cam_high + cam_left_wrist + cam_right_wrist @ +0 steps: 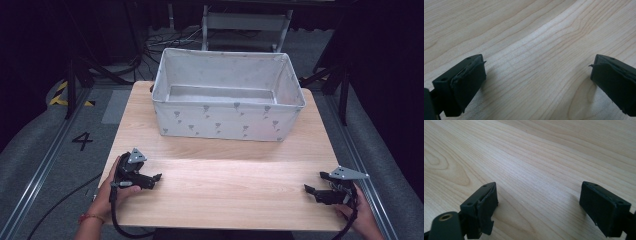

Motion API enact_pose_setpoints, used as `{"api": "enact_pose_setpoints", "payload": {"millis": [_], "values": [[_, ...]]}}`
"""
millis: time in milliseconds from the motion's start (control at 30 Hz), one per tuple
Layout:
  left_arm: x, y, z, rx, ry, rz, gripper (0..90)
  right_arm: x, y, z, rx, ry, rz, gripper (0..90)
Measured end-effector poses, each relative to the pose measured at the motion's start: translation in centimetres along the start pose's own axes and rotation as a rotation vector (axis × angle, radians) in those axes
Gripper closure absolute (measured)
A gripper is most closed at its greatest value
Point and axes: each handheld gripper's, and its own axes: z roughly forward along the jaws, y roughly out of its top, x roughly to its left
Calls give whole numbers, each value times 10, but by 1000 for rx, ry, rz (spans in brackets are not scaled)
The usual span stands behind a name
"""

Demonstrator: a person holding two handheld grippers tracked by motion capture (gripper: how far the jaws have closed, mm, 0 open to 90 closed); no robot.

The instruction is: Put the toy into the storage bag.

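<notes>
Claws rest spread and empty on a pale wooden worktop, one at each near corner, both on the person's side of a white fabric bin. The left claw lies near-left of the bin, the right claw near-right, well apart from it. A sound start would be to lift both together and approach the bin's rim squarely. The bin looks empty, though its near wall hides part of the floor inside.
</notes>
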Motion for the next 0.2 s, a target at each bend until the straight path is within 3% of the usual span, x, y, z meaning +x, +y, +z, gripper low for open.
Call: {"api": "enact_pose_setpoints", "payload": {"millis": [200], "values": [[0, 0, 0, 0, 0, 0, 2, 0, 0, 0, 0, 0, -1, 153]]}}
